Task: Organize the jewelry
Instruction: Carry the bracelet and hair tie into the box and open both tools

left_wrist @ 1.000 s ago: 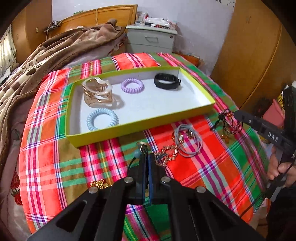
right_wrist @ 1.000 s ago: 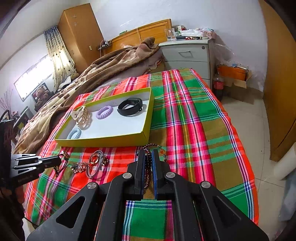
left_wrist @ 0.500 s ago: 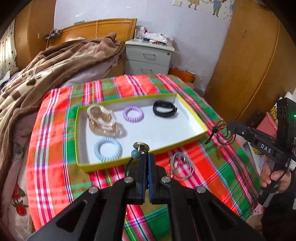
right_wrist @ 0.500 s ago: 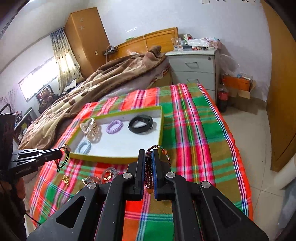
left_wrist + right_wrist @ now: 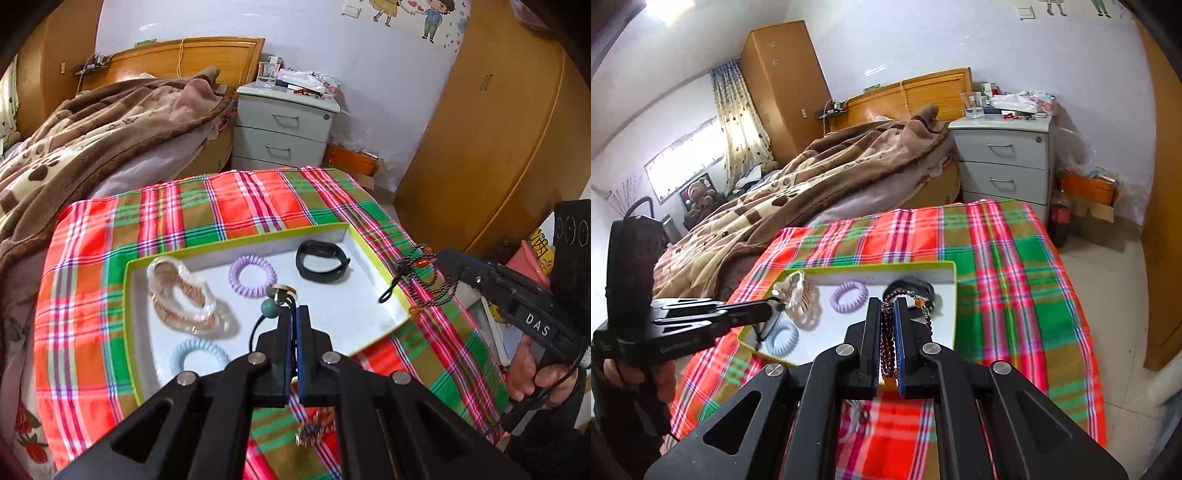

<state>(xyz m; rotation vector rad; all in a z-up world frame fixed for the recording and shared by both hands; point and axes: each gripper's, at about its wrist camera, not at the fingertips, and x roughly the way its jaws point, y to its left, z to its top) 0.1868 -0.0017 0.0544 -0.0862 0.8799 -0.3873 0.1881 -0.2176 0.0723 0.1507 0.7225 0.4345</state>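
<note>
Beads (image 5: pixel 886 332) hang limp and light in the right gripper (image 5: pixel 886 341); left gripper (image 5: pixel 293 345) pinches a thin cord (image 5: pixel 255 328) over the tray (image 5: pixel 369 317).

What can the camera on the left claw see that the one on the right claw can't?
Only the left view shows the cartoon wall sticker, the gold chain lying on the plaid cloth below the claw, and the cord with a teal bead pinched in the left claw.

Only the right view shows the window and curtain.

Both show the green-rimmed tray, its purple hair tie, blue hair tie and black band, plus the dark beaded bracelet gripped by the right claw.
</note>
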